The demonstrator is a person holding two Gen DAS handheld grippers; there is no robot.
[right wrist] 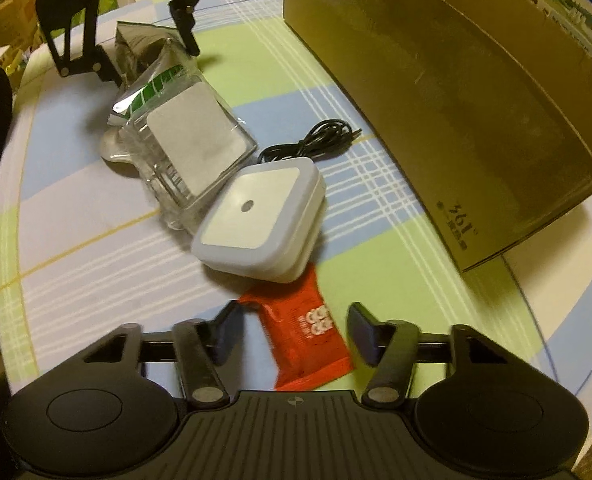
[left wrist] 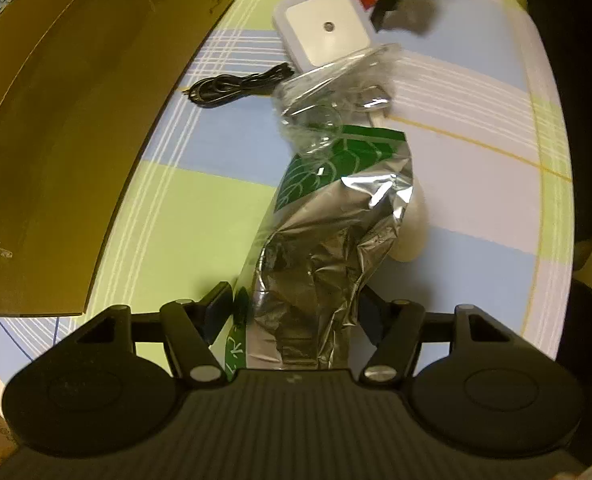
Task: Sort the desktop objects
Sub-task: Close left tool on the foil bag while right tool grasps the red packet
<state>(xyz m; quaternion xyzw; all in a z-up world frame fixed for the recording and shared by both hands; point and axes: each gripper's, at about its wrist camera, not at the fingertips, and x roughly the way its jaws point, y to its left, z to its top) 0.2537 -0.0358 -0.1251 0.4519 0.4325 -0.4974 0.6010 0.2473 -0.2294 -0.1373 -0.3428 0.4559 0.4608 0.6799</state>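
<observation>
From where I stand, the left gripper [left wrist: 296, 312] has its fingers pinched in on the crumpled silver foil pouch with green leaf print [left wrist: 336, 216], which is the piece being sorted and sits between the pads, its far end trailing toward twelve o'clock. That far end lies under a clear plastic packet [left wrist: 328, 92], so lifting the pouch may drag the packet along, or the slick foil may slide out of the pinch. The coiled black cable [left wrist: 235, 84] lies at ten o'clock of the packet, apart from it. The white square plug-in night light [right wrist: 261, 216] sits on the near end of the red snack wrapper [right wrist: 308, 340], so a pull could tip the light over. The right gripper [right wrist: 291, 332] has its fingers spread wide either side of that wrapper, not touching it. The tall brown cardboard box [right wrist: 456, 100] stands at two o'clock; I cannot see inside it.
</observation>
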